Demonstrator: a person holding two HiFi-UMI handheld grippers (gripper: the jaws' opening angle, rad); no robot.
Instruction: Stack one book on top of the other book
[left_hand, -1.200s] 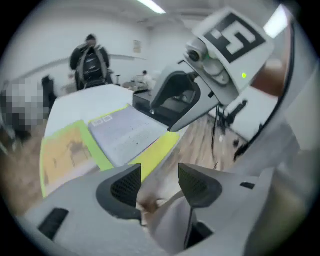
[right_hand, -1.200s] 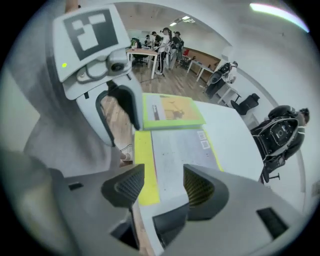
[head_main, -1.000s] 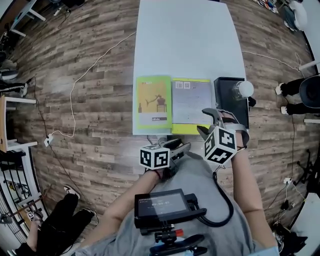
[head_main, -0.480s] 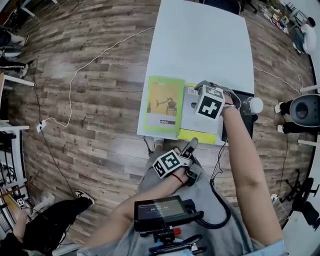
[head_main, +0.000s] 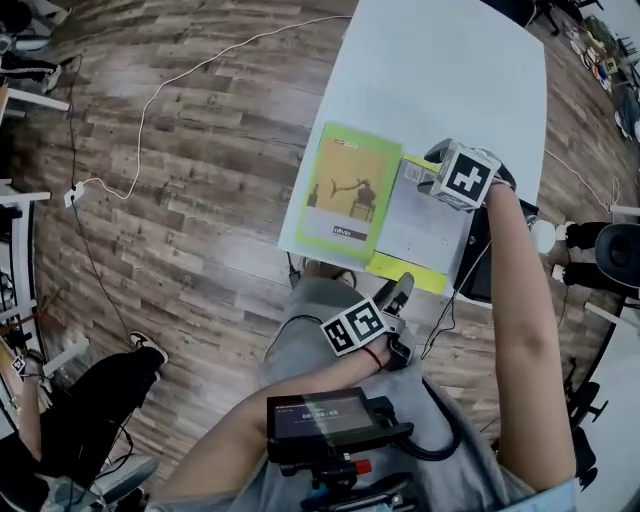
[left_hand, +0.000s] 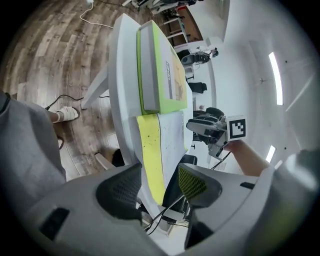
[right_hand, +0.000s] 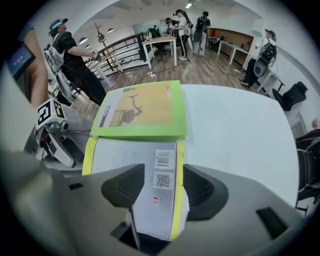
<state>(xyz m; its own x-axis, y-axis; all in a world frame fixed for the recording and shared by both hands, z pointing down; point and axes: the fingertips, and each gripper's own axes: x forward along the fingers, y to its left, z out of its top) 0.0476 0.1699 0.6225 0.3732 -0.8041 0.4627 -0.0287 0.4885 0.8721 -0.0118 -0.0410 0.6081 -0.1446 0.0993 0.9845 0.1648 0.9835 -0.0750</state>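
Head view — flat, rectangular green book (head_main: 348, 190)

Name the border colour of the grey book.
Yellow border on the grey book; clearest in the right gripper view.

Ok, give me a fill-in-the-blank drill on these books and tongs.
1. The green book lies ___ the white book, not on it.
2. Between the jaws of the right tongs shows the ___ book's QR code.
3. The left tongs are open and hold ___.
Missing words: beside; white; nothing.
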